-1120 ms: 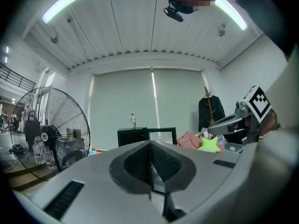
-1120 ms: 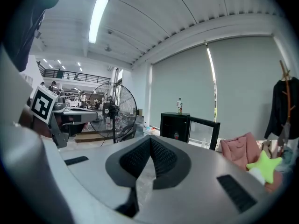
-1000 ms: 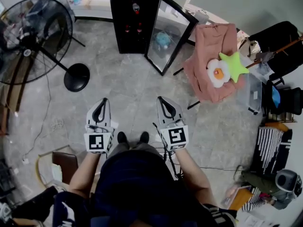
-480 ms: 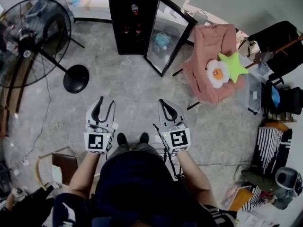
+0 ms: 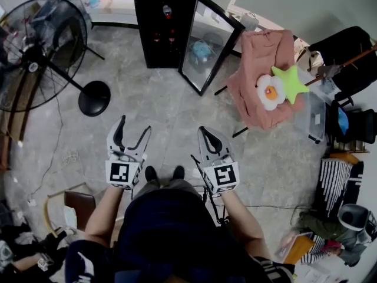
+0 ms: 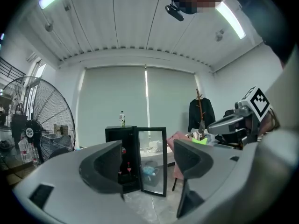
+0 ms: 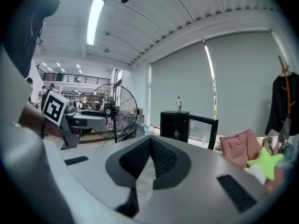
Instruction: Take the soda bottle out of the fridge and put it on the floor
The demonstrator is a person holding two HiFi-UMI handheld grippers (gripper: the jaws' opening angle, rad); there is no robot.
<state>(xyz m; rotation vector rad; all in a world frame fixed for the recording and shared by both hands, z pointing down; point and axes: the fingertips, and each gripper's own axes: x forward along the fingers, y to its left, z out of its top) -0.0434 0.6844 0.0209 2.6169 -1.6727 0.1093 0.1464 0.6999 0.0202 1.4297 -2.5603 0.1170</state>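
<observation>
Facing one black, box-shaped fridge (image 5: 147,22) whose single glass door (image 5: 207,43) stands swung open, a person holds two grey plastic grippers level over the polished grey stone floor (image 5: 171,108). Each gripper carries one cube with square black-and-white markers. The left gripper (image 5: 134,126) has just been opening; its two curved, dark-padded jaws now stand wide apart with nothing between them. The right gripper (image 5: 204,131) is closed, its two ribbed pads meeting in a point on nothing. One soda bottle (image 5: 168,10), red-labelled, stands in the upper part of the fridge, well apart from both grippers; two smaller red-marked items sit below it, too small to tell. One clear bottle (image 6: 122,118) stands on top of the fridge. At left is one fan (image 5: 35,52) with a round wire cage and a flat black disc foot. At right, one pink cloth (image 5: 262,55) bears one green star (image 5: 290,82) and one fried-egg shape (image 5: 271,91), both soft.
</observation>
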